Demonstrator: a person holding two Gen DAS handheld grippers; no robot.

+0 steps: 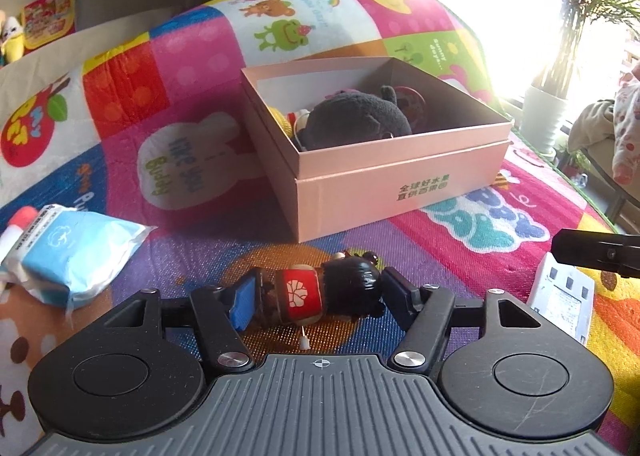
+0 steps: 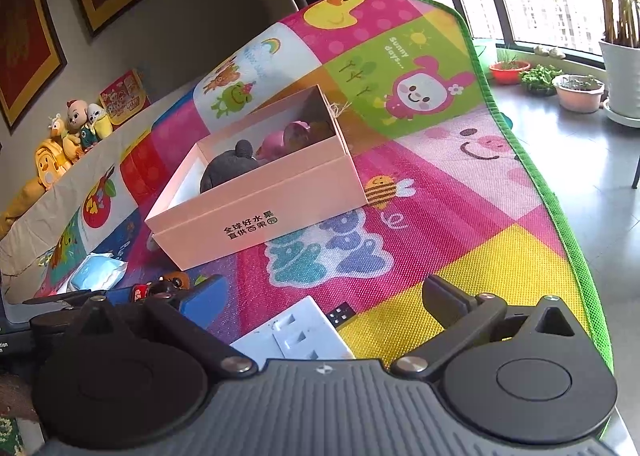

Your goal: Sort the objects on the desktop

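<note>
My left gripper (image 1: 320, 296) is shut on a small black-and-red bear figurine (image 1: 320, 294) lying on its side on the colourful mat (image 1: 192, 68). A pink cardboard box (image 1: 384, 184) stands just beyond it, holding a dark plush toy (image 1: 356, 120) and other small toys. My right gripper (image 2: 324, 308) is open over a white power strip (image 2: 296, 332) on the mat. The box (image 2: 260, 208) also shows in the right wrist view, as does the figurine (image 2: 160, 288) at far left.
A blue-and-white packet (image 1: 76, 252) and a red-capped tube (image 1: 16, 228) lie left on the mat. The power strip (image 1: 560, 300) lies right of my left gripper. Potted plants (image 2: 580, 92) stand on the floor past the mat's green edge (image 2: 560, 216). Plush toys (image 2: 72, 136) line the wall.
</note>
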